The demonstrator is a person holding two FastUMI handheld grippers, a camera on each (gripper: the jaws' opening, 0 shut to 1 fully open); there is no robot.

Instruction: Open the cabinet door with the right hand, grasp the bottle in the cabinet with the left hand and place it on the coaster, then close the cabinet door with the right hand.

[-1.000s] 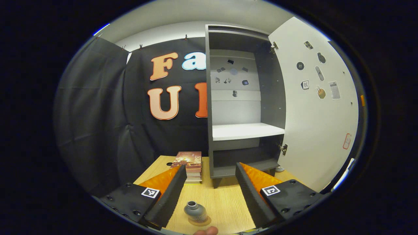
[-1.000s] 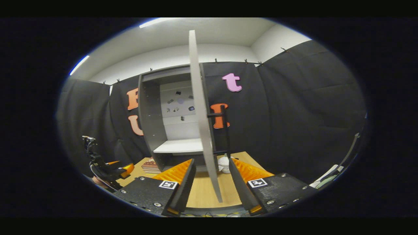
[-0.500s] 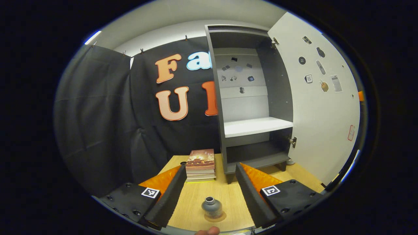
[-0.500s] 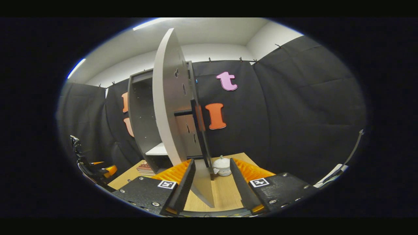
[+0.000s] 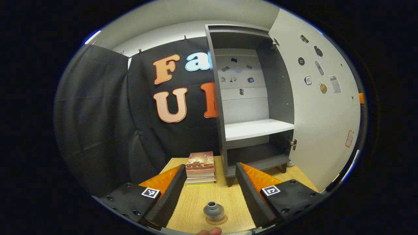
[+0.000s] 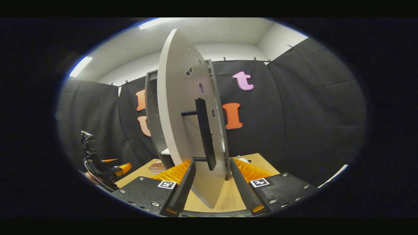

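Left hand-held gripper (image 5: 210, 192) held with fingers apart, gripping nothing. Small grey round bottle (image 5: 214, 210) upright on a round tan coaster (image 5: 216, 221) on the light wooden desk (image 5: 225, 199), between and just below those fingers. Stack of books (image 5: 200, 167) ahead. Right hand-held gripper (image 6: 210, 182) spread wide, lower edge of the white cabinet door (image 6: 183, 114) and its black bar handle (image 6: 205, 133) between the fingers, contact unclear. Grey cabinet (image 5: 251, 98) beyond, open.

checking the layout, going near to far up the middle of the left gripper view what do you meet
bottle on its coaster → stack of books → cabinet, door open
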